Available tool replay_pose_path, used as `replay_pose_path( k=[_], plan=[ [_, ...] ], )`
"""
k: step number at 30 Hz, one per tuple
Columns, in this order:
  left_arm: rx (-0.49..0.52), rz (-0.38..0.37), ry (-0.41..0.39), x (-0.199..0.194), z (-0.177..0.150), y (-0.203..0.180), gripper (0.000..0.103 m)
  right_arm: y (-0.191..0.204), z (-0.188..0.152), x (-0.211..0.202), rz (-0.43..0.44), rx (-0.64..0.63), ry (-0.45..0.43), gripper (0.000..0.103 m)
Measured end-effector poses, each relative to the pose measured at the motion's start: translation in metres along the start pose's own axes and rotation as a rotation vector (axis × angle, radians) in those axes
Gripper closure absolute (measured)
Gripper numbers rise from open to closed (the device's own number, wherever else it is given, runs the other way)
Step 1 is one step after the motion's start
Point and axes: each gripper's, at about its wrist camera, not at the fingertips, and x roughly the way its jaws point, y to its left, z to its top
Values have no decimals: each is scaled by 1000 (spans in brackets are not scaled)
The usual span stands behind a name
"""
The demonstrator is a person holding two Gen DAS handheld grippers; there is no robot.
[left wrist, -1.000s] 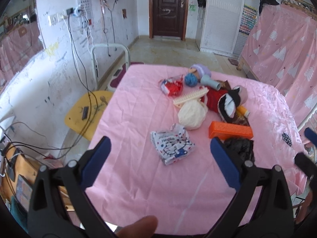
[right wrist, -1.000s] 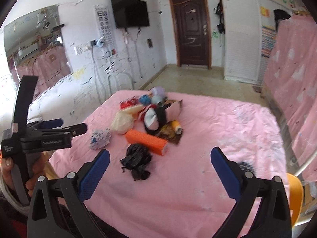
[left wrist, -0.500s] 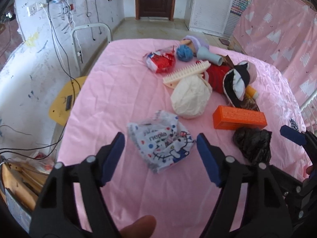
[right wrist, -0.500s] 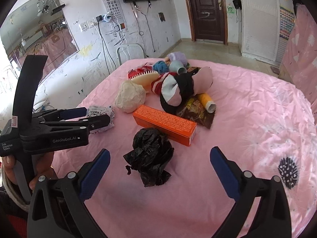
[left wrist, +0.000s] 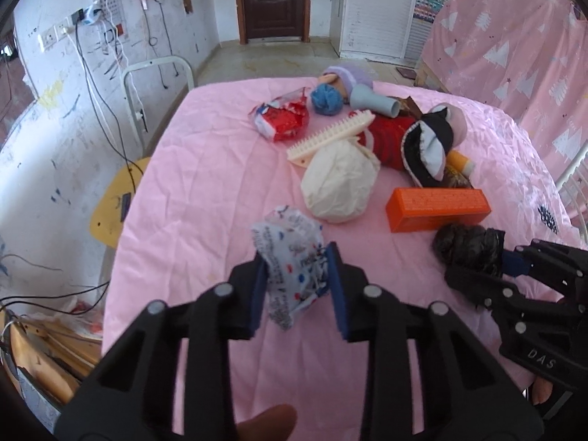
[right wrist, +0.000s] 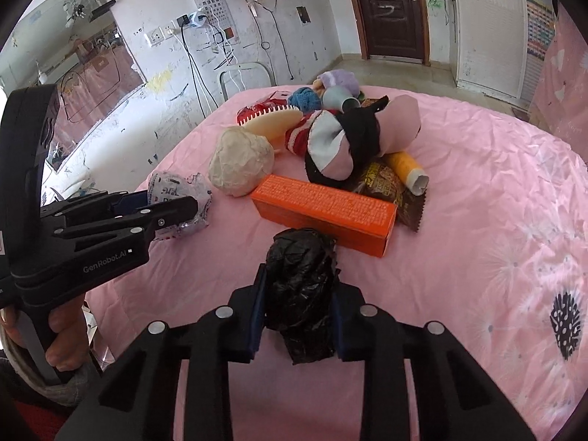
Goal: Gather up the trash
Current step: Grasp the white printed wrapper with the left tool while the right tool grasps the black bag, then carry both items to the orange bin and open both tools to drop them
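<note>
A crumpled white wrapper with cartoon print (left wrist: 290, 246) sits between the blue pads of my left gripper (left wrist: 297, 257), whose jaws are closing and press on it. In the right wrist view the same wrapper (right wrist: 167, 187) shows at the left gripper (right wrist: 176, 202). A scrunched black plastic bag (right wrist: 299, 257) is squeezed between the pads of my right gripper (right wrist: 298, 275), its jaws closing too. From the left wrist view that bag (left wrist: 465, 248) lies at the right gripper (left wrist: 507, 257). Both rest on the pink bedsheet (left wrist: 205, 191).
An orange box (right wrist: 323, 211) lies just behind the black bag. Beyond it sit a white wadded bag (left wrist: 340, 187), a cream comb (left wrist: 330, 134), a red wrapper (left wrist: 281, 119), a brown snack wrapper (right wrist: 386, 183) and plush toys (right wrist: 360, 136). A yellow chair (left wrist: 110, 209) stands left of the bed.
Both grippers came down toward the bed and their jaws went from wide open to pinched, the left around the white wrapper, the right around the black bag.
</note>
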Motion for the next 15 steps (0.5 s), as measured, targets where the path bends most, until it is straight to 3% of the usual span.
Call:
replay_pose_path(
  k=[8,15],
  plan=[
    [24,20,-40,-22,2,-15,76,-9,-5,-30,9,11,-72,86],
    [92,12,-86,-48,12,-54,76,-36,-11,-67,-14,51,-159,86]
  ],
)
